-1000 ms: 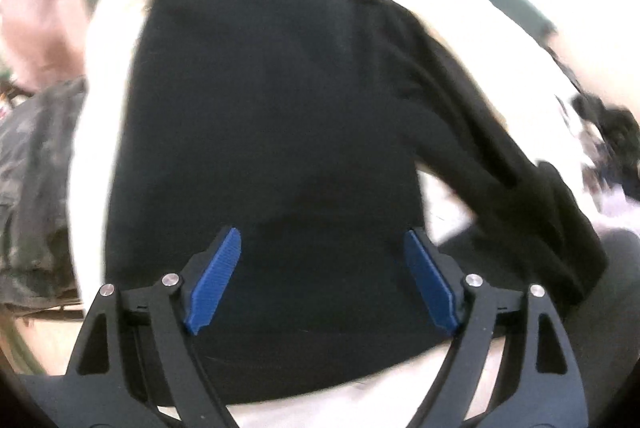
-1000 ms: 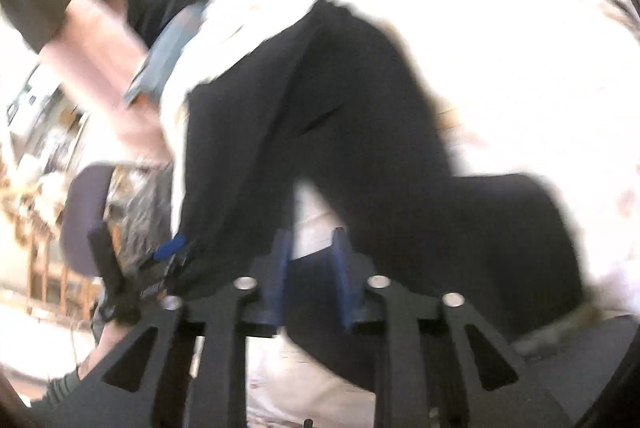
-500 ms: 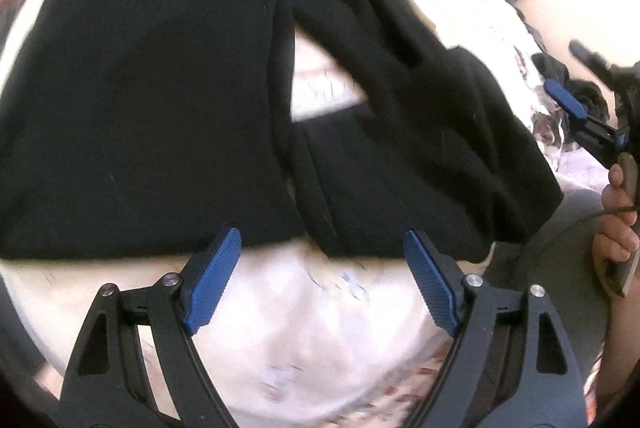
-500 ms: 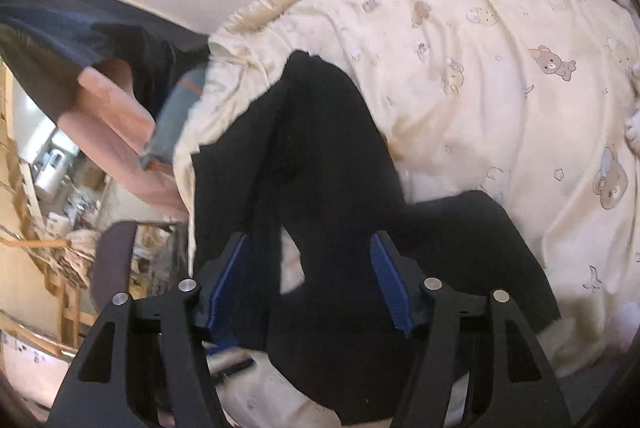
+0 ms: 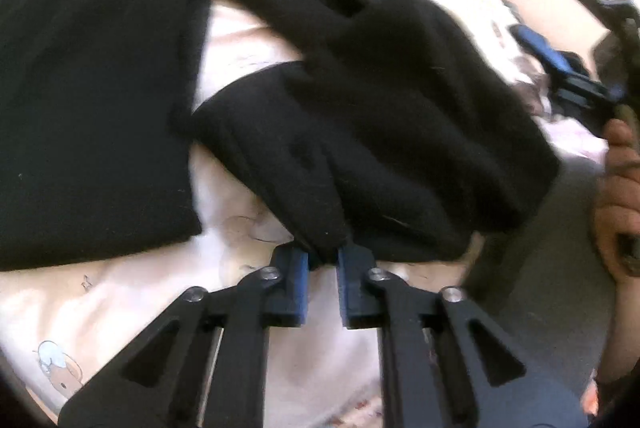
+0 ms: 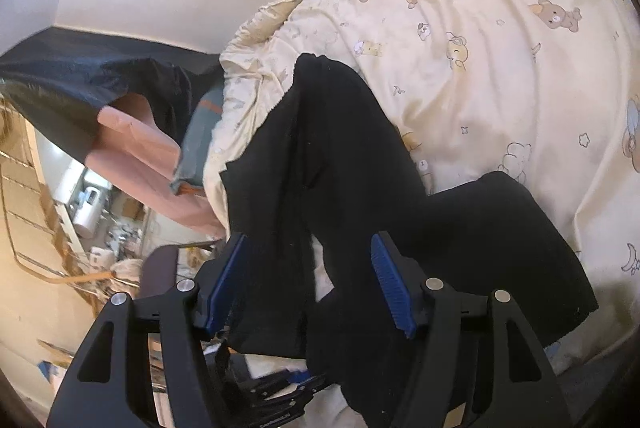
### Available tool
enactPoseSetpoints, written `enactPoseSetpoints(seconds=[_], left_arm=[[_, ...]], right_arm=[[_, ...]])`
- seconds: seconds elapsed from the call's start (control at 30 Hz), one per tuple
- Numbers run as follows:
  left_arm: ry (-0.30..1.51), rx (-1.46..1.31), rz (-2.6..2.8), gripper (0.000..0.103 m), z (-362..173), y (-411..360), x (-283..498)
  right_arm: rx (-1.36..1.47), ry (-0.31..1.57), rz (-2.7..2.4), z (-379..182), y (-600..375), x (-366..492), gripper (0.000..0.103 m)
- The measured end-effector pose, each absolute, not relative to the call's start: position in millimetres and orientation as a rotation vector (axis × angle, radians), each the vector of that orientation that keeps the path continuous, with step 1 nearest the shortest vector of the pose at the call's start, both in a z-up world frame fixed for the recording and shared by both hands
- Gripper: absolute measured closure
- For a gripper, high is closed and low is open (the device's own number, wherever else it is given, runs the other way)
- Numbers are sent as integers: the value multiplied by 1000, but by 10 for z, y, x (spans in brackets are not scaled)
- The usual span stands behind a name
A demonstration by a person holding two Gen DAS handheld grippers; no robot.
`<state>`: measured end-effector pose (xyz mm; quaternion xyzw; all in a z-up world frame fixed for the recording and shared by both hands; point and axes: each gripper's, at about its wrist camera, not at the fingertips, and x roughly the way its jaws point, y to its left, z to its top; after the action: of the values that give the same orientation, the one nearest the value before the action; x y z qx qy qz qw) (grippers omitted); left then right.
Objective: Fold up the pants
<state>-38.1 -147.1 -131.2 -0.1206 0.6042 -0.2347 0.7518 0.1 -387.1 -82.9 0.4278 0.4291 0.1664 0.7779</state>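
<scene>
Black pants (image 5: 360, 99) lie on a cream bedsheet with bear prints (image 6: 500, 27). One leg lies flat on the left (image 5: 88, 87), the other is bunched on the right. My left gripper (image 5: 323, 260) is shut on a corner of the bunched leg's edge near the bed's front. My right gripper (image 6: 310, 284) is open and empty, held above the pants (image 6: 332, 155). It also shows at the right of the left wrist view (image 5: 568, 75), held in a hand (image 5: 618, 195). The left gripper shows low in the right wrist view (image 6: 288, 388).
The bedsheet (image 5: 132, 308) shows under the left gripper. A pink cushion (image 6: 136, 147) and a dark cover (image 6: 80, 75) lie off the bed's far left. A cluttered room with shelves (image 6: 92, 228) lies beyond the bed edge.
My left gripper went from open to shut on the edge of the bunched pant leg. My right gripper opened, letting go of the pants, and drew back above them.
</scene>
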Motion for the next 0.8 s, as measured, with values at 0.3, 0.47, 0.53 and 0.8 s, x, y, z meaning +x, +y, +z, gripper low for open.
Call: enactPoseSetpoints(seconds=[0.3, 0.47, 0.53, 0.8], left_arm=[[1128, -415, -600, 96, -294, -1199, -415], [976, -521, -521, 96, 193, -891, 87], [986, -536, -457, 96, 180, -772, 359], [1088, -547, -328, 96, -271, -652, 760]], right_arm=[[1006, 874, 379, -808, -3964, -40, 34], [1009, 862, 375, -795, -3966, -48, 34], [1002, 868, 369, -800, -3954, -40, 34], [859, 1068, 134, -884, -4021, -10, 34]])
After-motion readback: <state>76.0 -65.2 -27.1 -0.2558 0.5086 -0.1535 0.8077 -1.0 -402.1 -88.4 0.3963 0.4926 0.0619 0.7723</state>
